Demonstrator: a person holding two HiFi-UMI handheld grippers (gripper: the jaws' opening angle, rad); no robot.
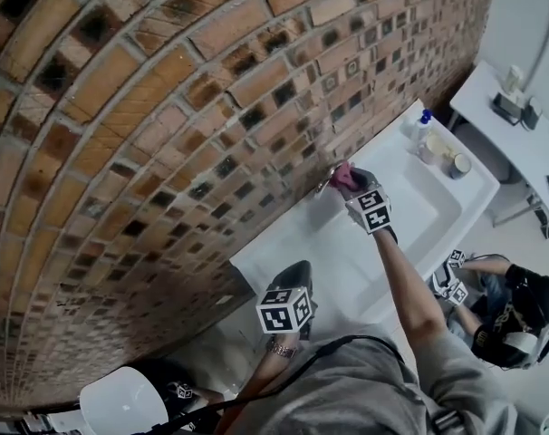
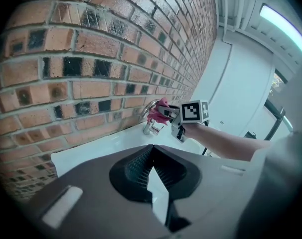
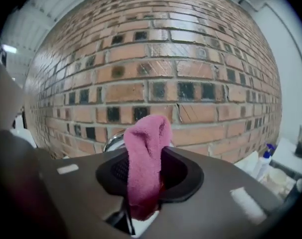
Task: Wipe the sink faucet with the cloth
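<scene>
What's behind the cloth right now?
The faucet shows only as a chrome curve beside the cloth, with the brick wall behind. The cloth covers the rest of the faucet, so contact can't be seen.

A red-brown brick wall (image 1: pixel 166 107) with dark inset squares rises just beyond the right gripper (image 1: pixel 345 178). Right of that gripper stand a white plastic bottle with a blue cap (image 1: pixel 421 125) and a round open tin (image 1: pixel 457 165). Farther right is a white table (image 1: pixel 519 143), and behind the gripper a person in black (image 1: pixel 515 320) crouches.

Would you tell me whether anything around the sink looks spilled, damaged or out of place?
Nothing stands out: the right gripper clamps the cloth at the faucet, and the spray bottle stands upright on the sink.
</scene>
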